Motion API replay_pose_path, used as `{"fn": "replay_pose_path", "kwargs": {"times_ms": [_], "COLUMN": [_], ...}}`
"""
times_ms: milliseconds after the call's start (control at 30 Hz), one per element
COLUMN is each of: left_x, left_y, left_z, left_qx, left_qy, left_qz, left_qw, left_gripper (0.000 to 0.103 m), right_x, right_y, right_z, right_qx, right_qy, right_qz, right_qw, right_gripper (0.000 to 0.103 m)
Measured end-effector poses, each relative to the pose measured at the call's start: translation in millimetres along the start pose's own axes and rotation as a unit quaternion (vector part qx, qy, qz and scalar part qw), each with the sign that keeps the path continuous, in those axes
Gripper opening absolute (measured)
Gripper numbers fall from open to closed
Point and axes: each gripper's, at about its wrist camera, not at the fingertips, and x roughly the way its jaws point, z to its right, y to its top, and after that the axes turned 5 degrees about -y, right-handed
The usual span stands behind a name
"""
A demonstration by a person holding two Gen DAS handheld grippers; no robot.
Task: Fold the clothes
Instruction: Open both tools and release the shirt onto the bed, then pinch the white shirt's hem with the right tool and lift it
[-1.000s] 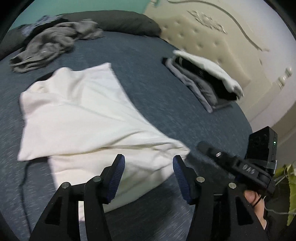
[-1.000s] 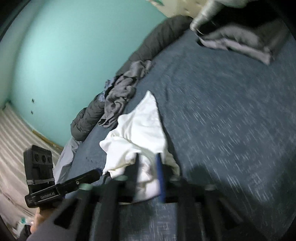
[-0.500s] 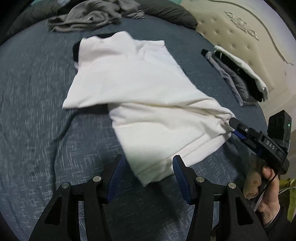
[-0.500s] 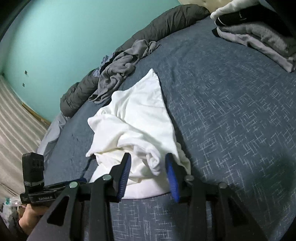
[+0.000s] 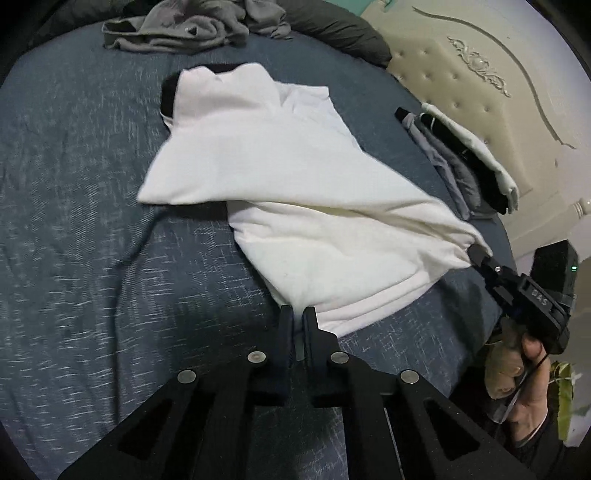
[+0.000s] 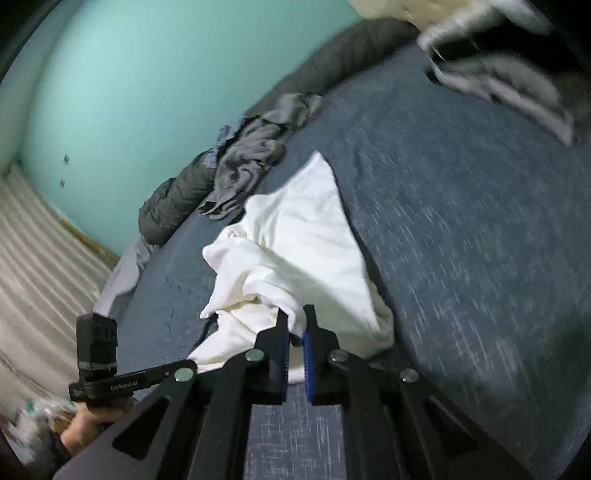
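While a white shirt (image 5: 280, 184) lies spread and partly folded on a dark blue bedspread (image 5: 81, 221), both hand-held grippers clamp its near hem. At the near corner, the left gripper (image 5: 297, 314) has its jaws drawn almost together on the fabric's edge. To the right, the right gripper (image 6: 295, 325) pinches a bunched fold between its blue-padded fingers (image 6: 307, 354), pulling the cloth into a taut point. A bare hand (image 5: 517, 373) grips that tool's handle at the bed's edge. Farther up the bed, a crumpled grey garment (image 5: 177, 29) lies against a dark bolster pillow (image 5: 332, 29). A stack of folded clothes (image 5: 465, 166) rests near the cream tufted headboard (image 5: 461, 74). A turquoise wall (image 6: 147, 92) stands behind the bed.
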Motion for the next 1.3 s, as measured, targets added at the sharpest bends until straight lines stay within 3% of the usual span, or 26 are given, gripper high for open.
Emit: {"fn": "replay_pose_path", "kwargs": {"times_ms": [67, 167, 367, 467, 600, 667, 733, 800, 967, 1100, 1167, 1300], "left_x": [1.0, 7.9, 23.1, 19.5, 6.1, 0.2, -5.4, -12.9, -28.1, -47.3, -59.1, -76.2], "left_y": [-2.3, -7.3, -11.6, -9.9, -4.0, -0.8, 3.2, 4.1, 6.5, 9.9, 10.0, 13.1], "left_z": [-4.1, -9.6, -4.6, -1.8, -2.7, -6.8, -12.9, -23.3, -41.8, -59.4, -71.5, -87.2], "left_qx": [-0.001, -0.004, 0.010, 0.016, 0.015, 0.012, 0.005, -0.005, -0.023, -0.039, -0.055, -0.068], "left_qy": [0.003, 0.007, 0.021, 0.024, 0.029, 0.033, 0.037, 0.039, 0.056, 0.061, 0.056, 0.062], "left_qz": [-0.004, -0.012, -0.026, -0.020, 0.004, 0.021, 0.040, 0.056, 0.084, 0.104, 0.111, 0.123], "left_qw": [1.0000, 0.9999, 0.9994, 0.9994, 0.9994, 0.9992, 0.9985, 0.9976, 0.9946, 0.9920, 0.9907, 0.9881], "left_gripper": [0.005, 0.005, 0.006, 0.006, 0.011, 0.025, 0.031, 0.031, 0.032, 0.036, 0.048, 0.048], "right_x": [6.6, 12.1, 4.1, -8.0, -7.8, -0.8, 5.8, 10.0, 29.5, 58.7, 76.0, 111.2], "right_y": [-5.0, -8.6, -6.0, -0.7, 1.0, -1.7, -3.2, -3.2, -0.6, -4.0, -6.0, -7.7], "right_z": [17.1, 26.8, 40.0, 33.5, 12.0, 3.5, -2.5, -9.1, -47.8, -97.3, -125.3, -170.7], "right_qx": [0.052, 0.064, 0.097, 0.080, 0.032, 0.010, -0.003, -0.019, -0.090, -0.181, -0.222, -0.286], "right_qy": [0.007, -0.018, -0.035, -0.034, -0.007, -0.006, -0.008, -0.009, -0.013, -0.024, -0.023, -0.023], "right_qz": [-0.020, -0.031, 0.002, 0.035, 0.043, 0.031, 0.024, 0.020, -0.008, -0.045, -0.061, -0.084], "right_qw": [0.998, 0.997, 0.995, 0.996, 0.999, 0.999, 1.000, 1.000, 0.996, 0.982, 0.973, 0.954], "right_gripper": [0.005, 0.006, 0.014, 0.014, 0.014, 0.014, 0.014, 0.014, 0.035, 0.036, 0.037, 0.037]}}
